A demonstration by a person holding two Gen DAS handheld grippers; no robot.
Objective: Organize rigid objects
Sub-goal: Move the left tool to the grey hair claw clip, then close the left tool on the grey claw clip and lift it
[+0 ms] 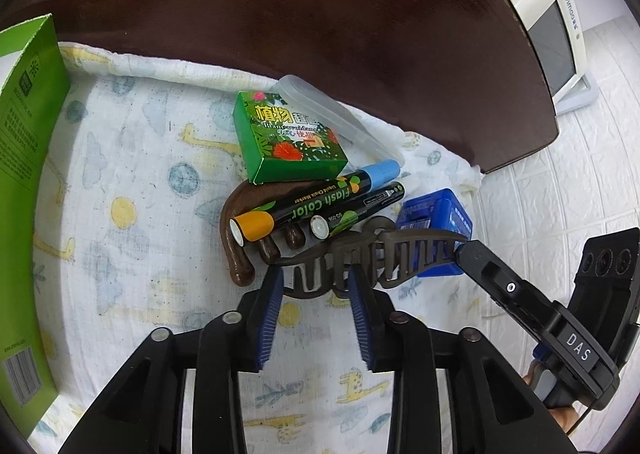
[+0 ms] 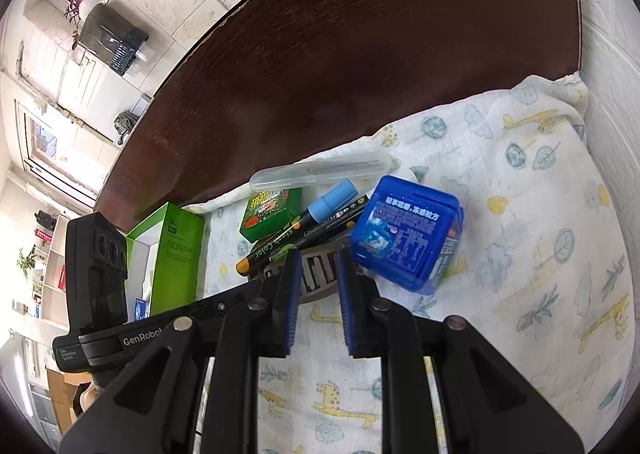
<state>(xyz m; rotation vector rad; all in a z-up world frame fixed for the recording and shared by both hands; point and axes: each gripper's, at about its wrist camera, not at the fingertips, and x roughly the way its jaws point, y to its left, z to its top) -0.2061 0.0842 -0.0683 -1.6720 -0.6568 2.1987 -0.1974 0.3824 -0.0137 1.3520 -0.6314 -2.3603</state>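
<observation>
A pile lies on a printed cloth (image 1: 140, 181): a dark hair claw clip (image 1: 372, 254), a brown hair clip (image 1: 240, 221), two Flash Color markers (image 1: 312, 205), a small green box (image 1: 292, 137), a clear tube case (image 1: 340, 113) and a blue plastic box (image 1: 440, 221). My left gripper (image 1: 316, 278) is open, with its fingertips on either side of the claw clip's near edge. My right gripper (image 2: 318, 262) is open around the claw clip (image 2: 318, 274), beside the blue box (image 2: 408, 234). The right gripper's finger also shows in the left wrist view (image 1: 500, 278).
A tall green carton (image 1: 24, 181) stands at the left, open-sided in the right wrist view (image 2: 168, 258). Dark wooden tabletop (image 1: 320, 13) lies beyond the cloth. A white appliance (image 1: 552, 21) sits past the table's far right edge.
</observation>
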